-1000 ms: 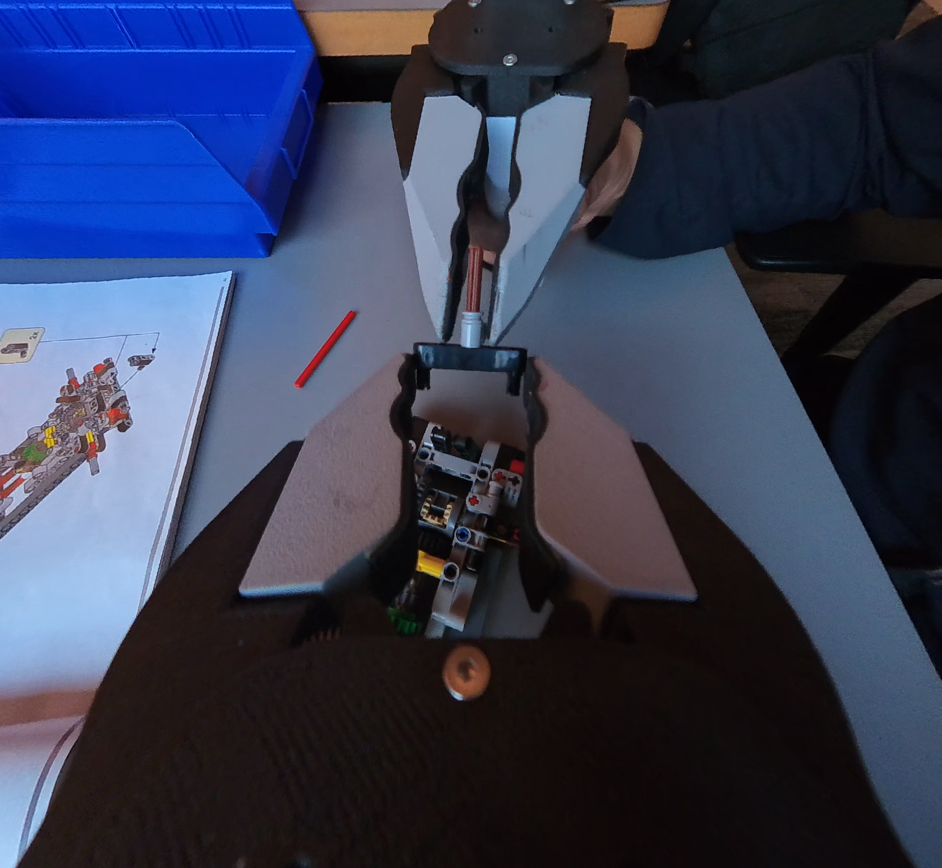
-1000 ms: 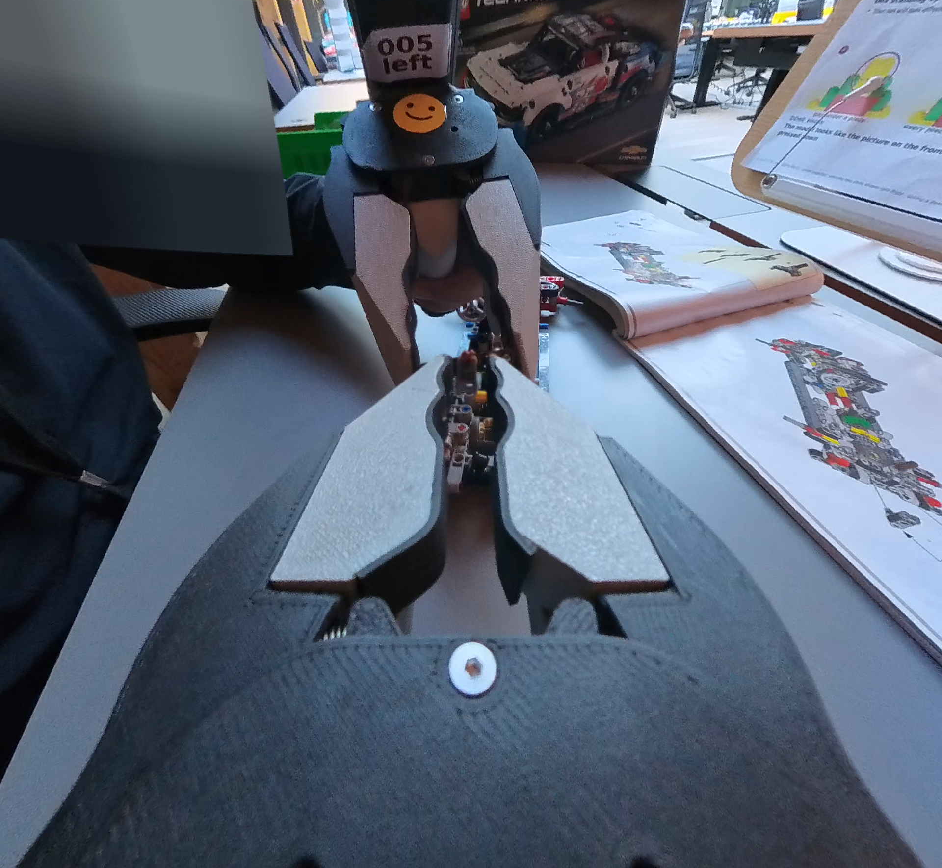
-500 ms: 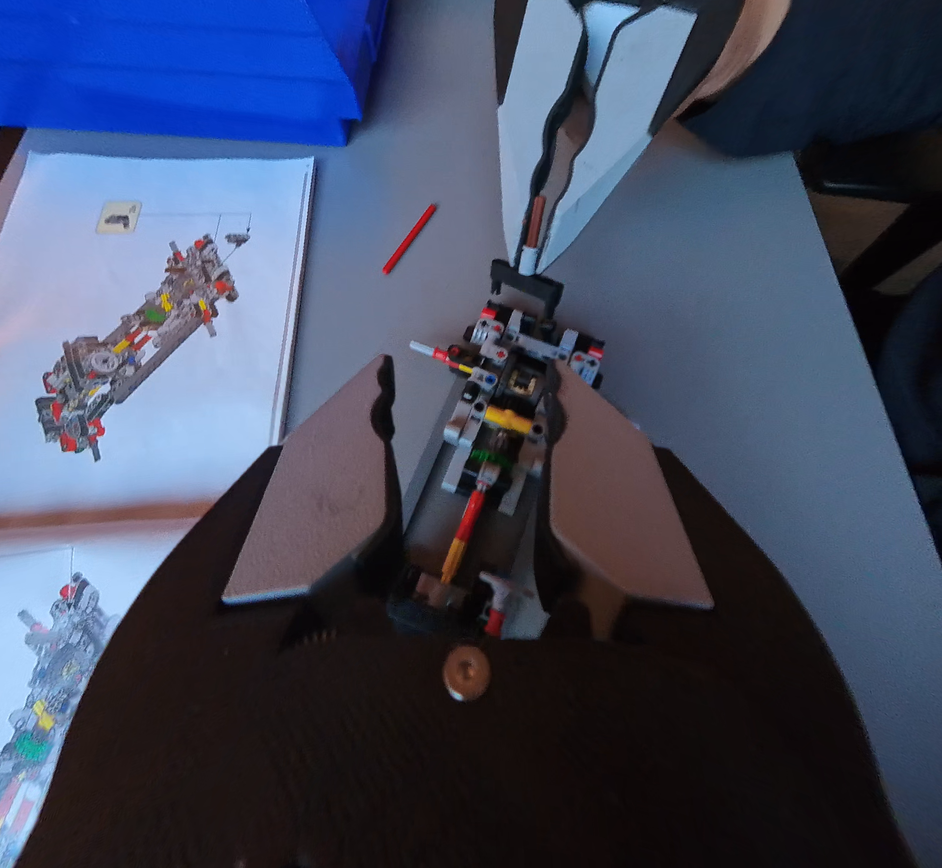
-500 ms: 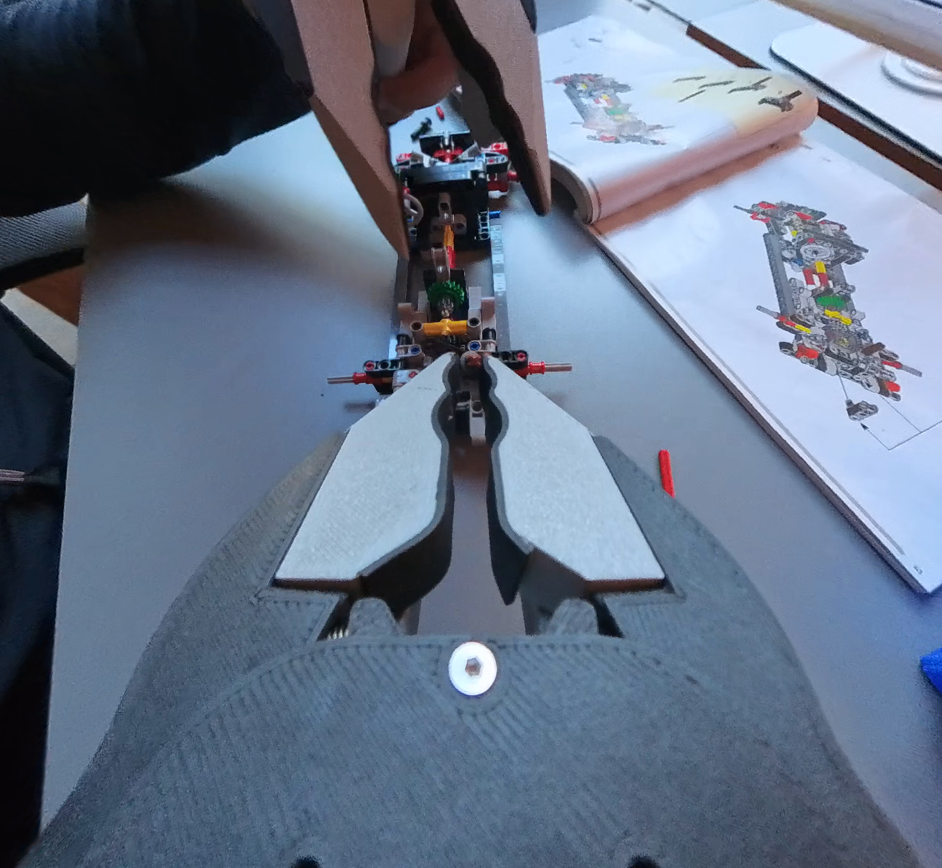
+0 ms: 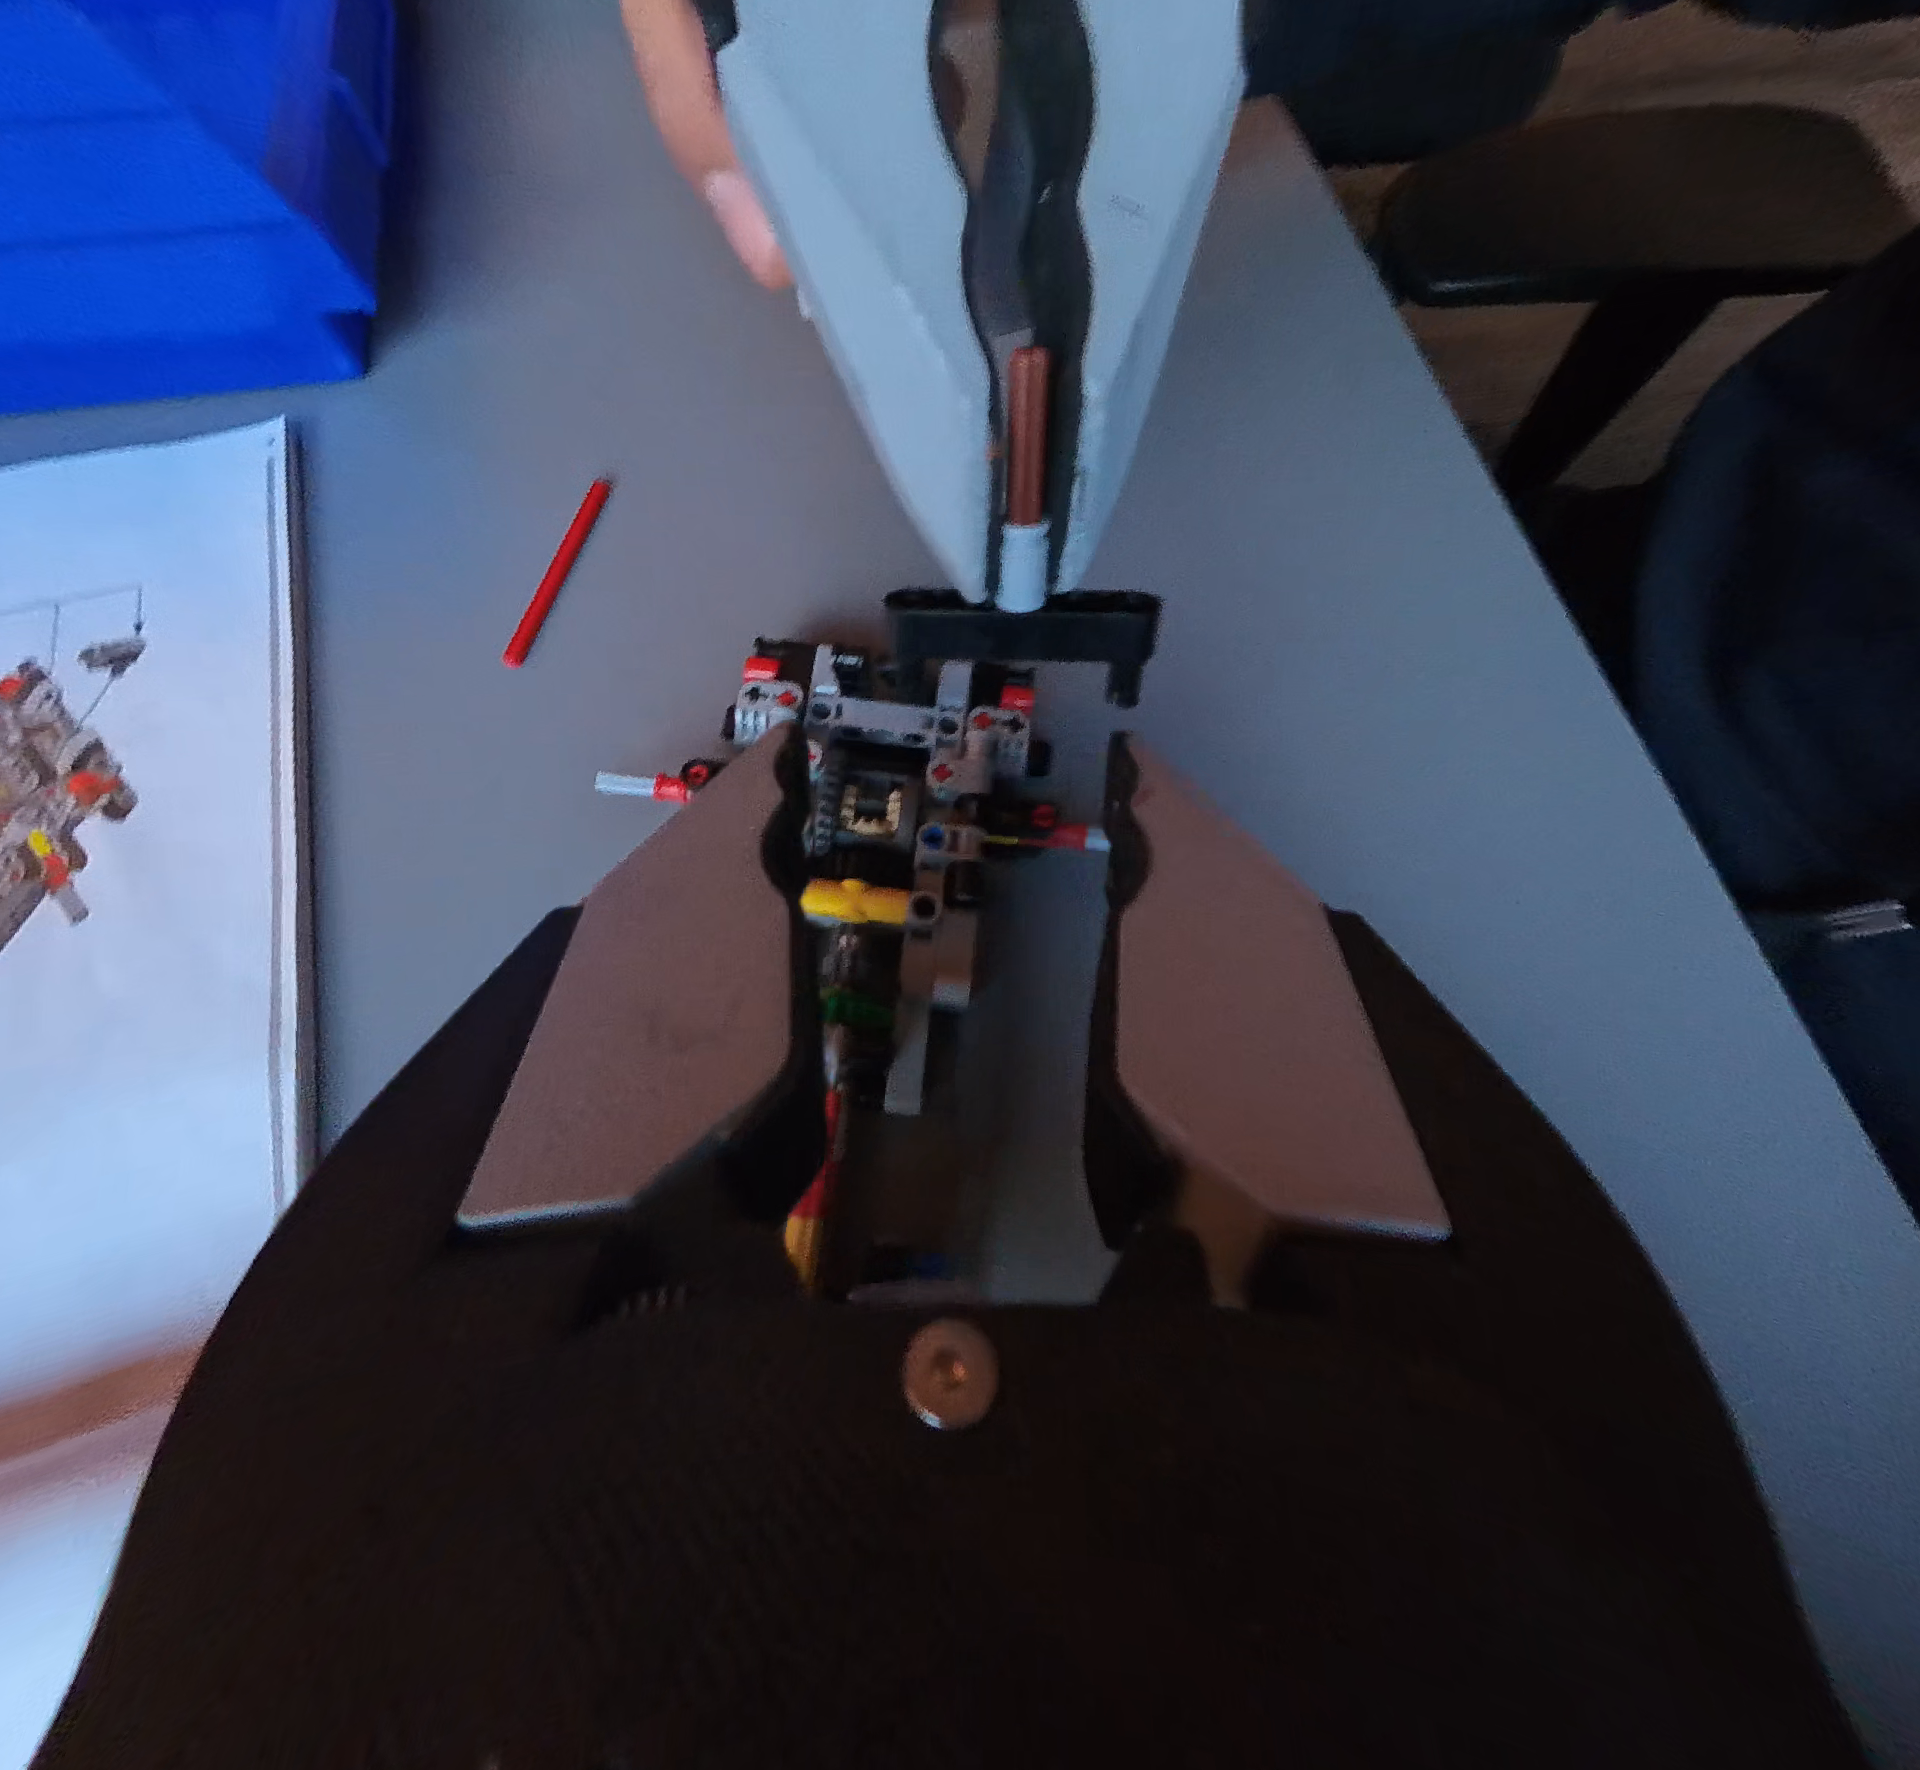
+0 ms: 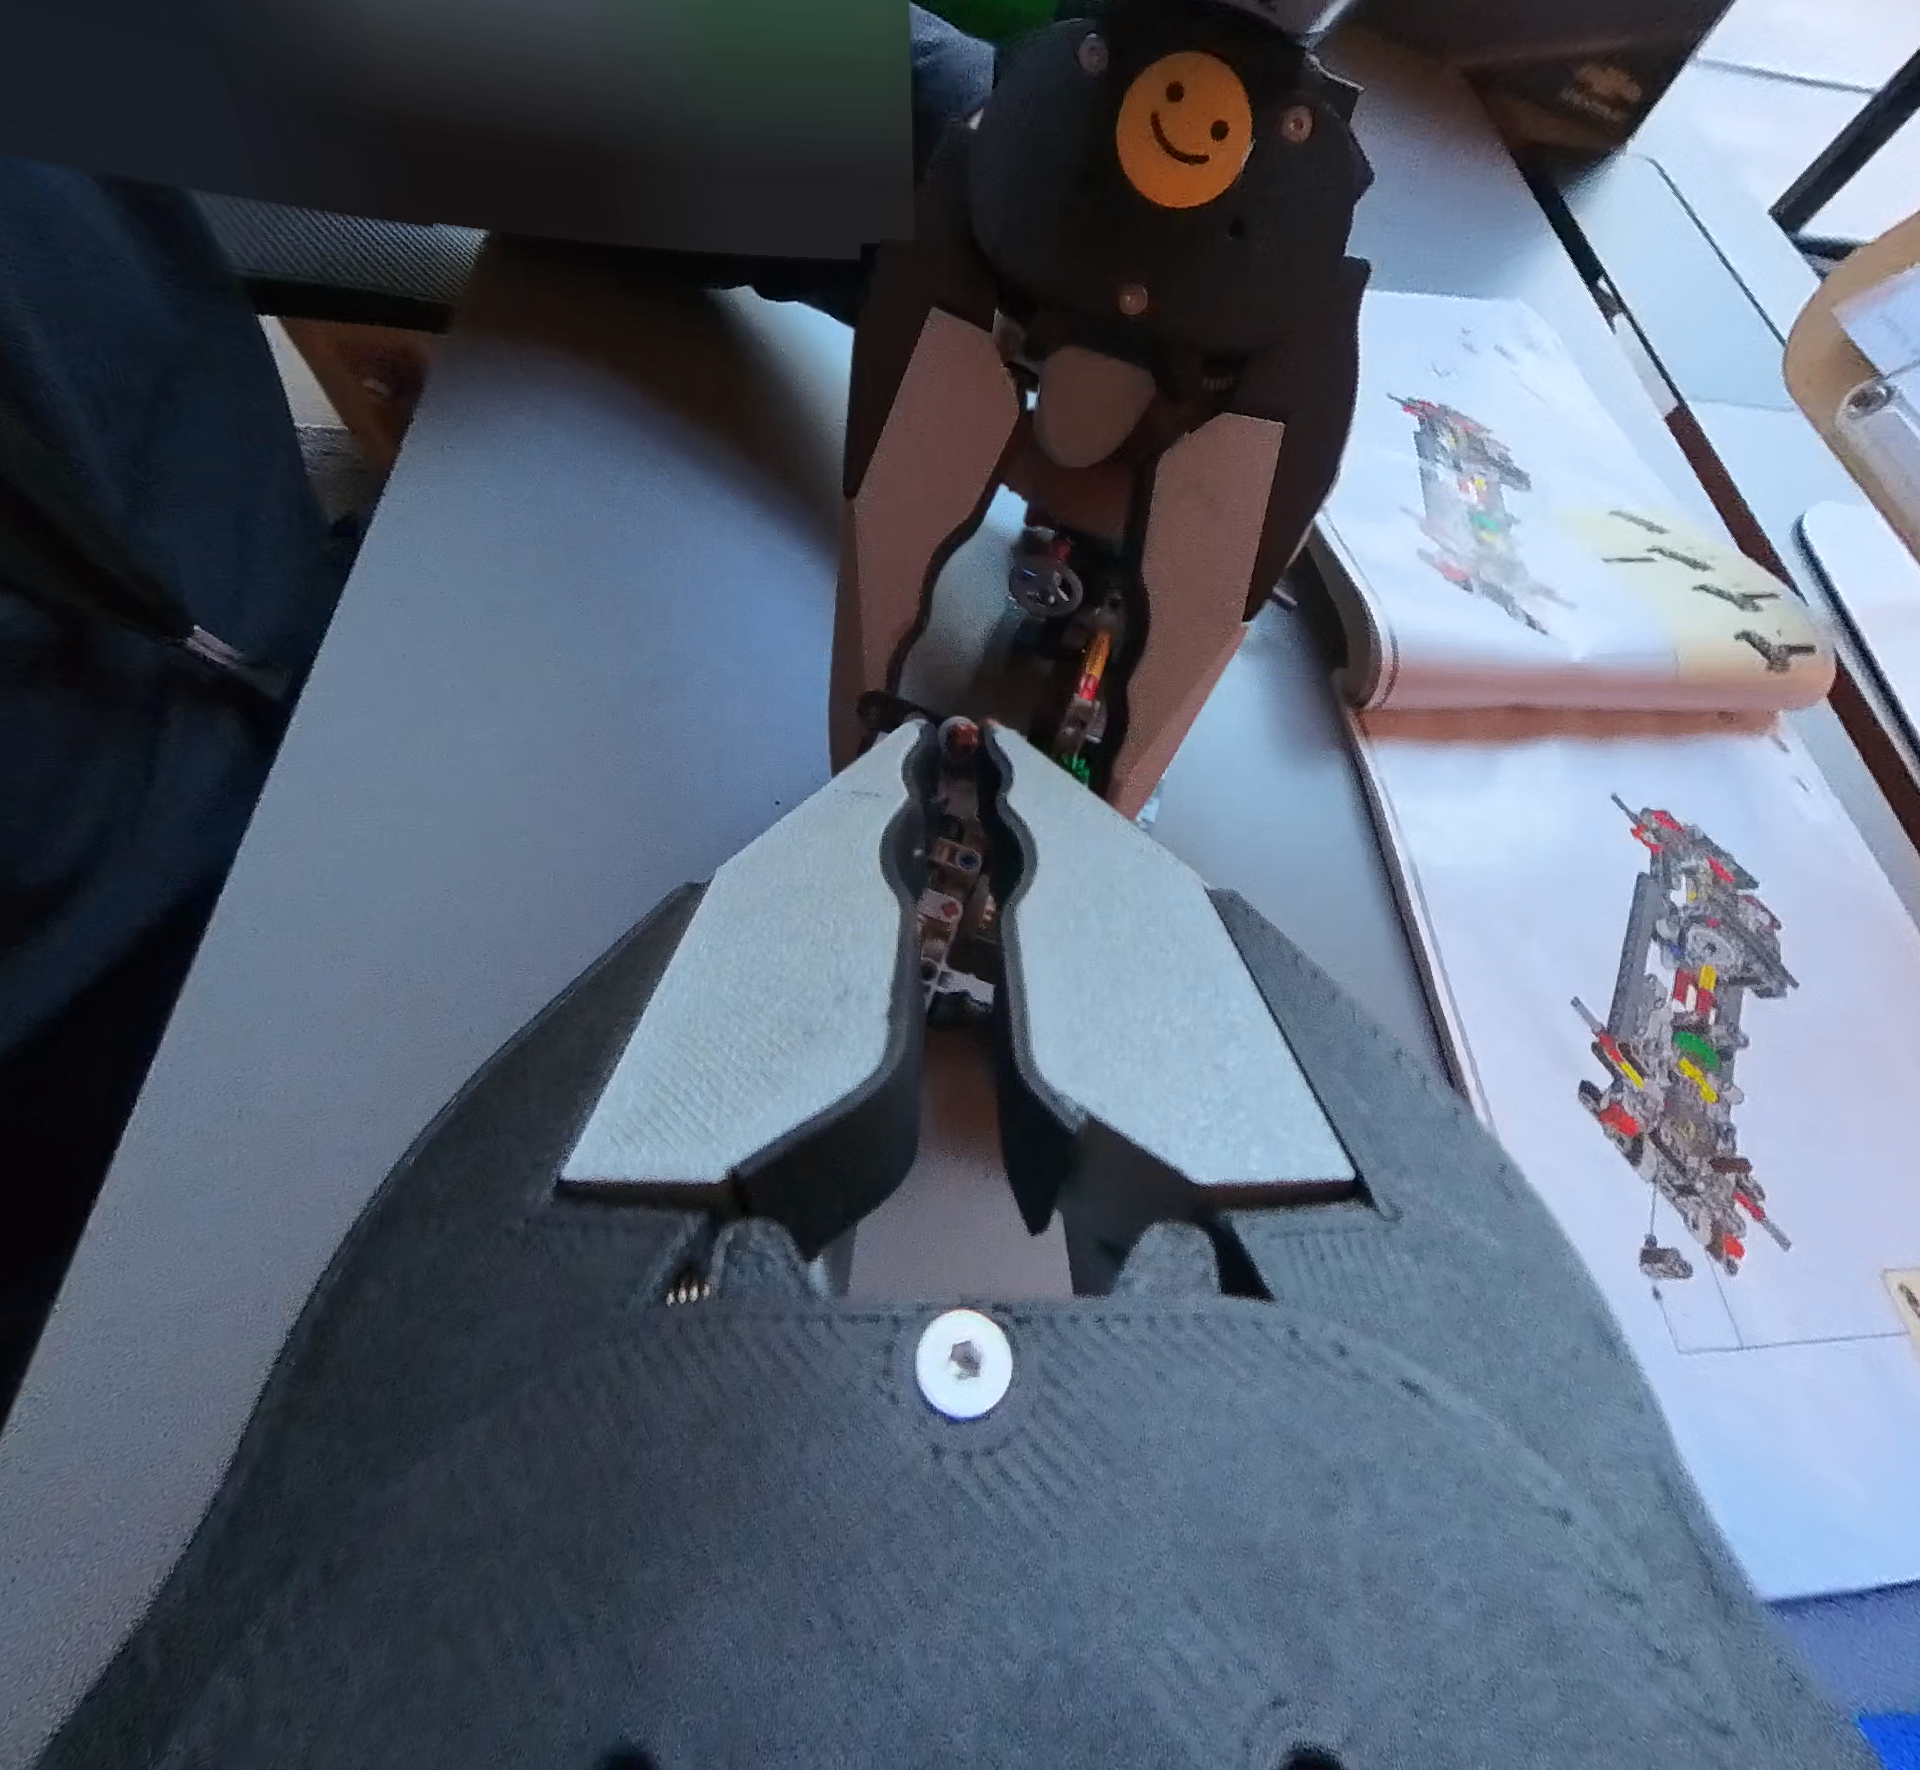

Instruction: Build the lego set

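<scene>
A toy-brick chassis (image 5: pixel 883 785) of grey, black, red and yellow parts lies on the grey table (image 5: pixel 1351 577). My left gripper (image 5: pixel 956 744) is open, its fingers astride the chassis and not pressing on it; a red-tipped axle sticks out toward the right finger. My right gripper (image 5: pixel 1023 577) comes in from the far side, shut on a brown axle (image 5: pixel 1029 432) with a pale bush (image 5: pixel 1021 567) at its tip. The bush touches a black frame piece (image 5: pixel 1091 624) at the chassis's far end. The right wrist view shows the axle's end (image 6: pixel 958 735) between my right fingertips and the left gripper's fingers (image 6: pixel 1195 577) beyond.
A loose red axle (image 5: pixel 558 572) lies left of the chassis. Blue bins (image 5: pixel 177 162) stand at the far left, with an instruction sheet (image 5: pixel 135 889) in front. An open booklet (image 6: pixel 1558 577) and another sheet (image 6: pixel 1662 993) lie right. A chair (image 5: pixel 1662 214) stands past the table edge. Left tips to right tips: about 4 cm.
My left gripper let go of the black frame and opened wide, now astride the chassis. My right gripper tightened slightly and stayed shut on the brown axle at the frame.
</scene>
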